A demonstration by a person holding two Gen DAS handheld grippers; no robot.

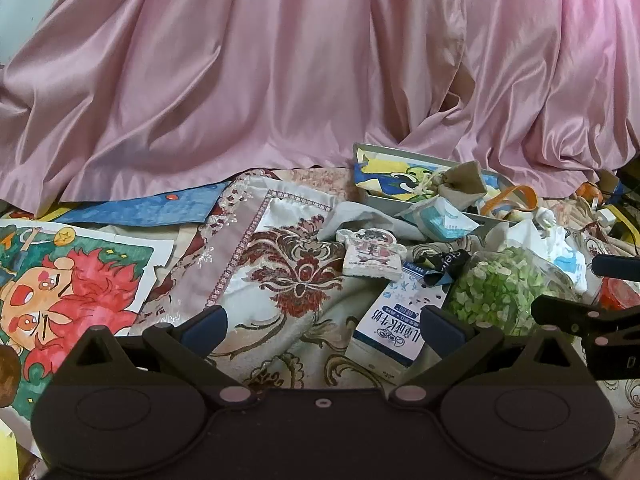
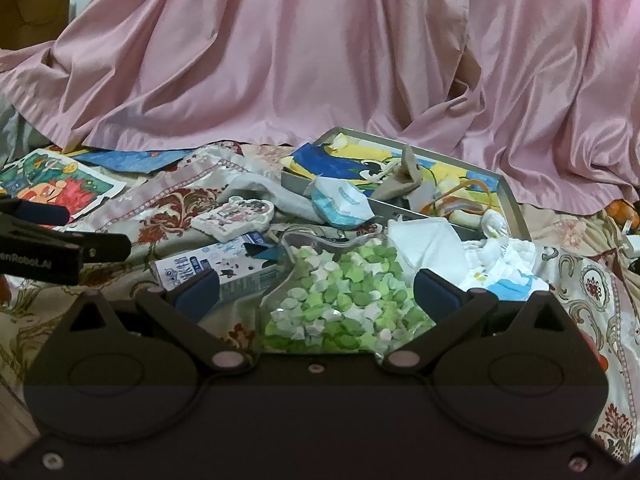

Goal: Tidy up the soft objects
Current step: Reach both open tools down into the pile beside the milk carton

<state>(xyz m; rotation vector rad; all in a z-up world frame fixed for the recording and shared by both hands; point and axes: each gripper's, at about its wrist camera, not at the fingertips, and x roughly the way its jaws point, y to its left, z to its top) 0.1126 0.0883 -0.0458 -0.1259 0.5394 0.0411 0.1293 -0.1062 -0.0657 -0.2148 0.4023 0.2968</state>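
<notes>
Green and white paper stars in a clear jar (image 2: pixel 340 300) lie nearest, between the spread fingers of the right gripper (image 2: pixel 316 294), which holds nothing; the left gripper (image 1: pixel 324 326), also spread and empty, hovers over the patterned cloth (image 1: pixel 288 280) and milk carton (image 1: pixel 396 320). Soft items, a white tissue (image 2: pixel 424 240), a blue-and-white cloth (image 2: pixel 500 272) and a face mask (image 2: pixel 340 204), sit just beyond the jar beside the grey tray (image 2: pixel 516 208). Best approach, I judge: pass over the hard jar, pinch the tissue at a raised fold, lift straight up.
</notes>
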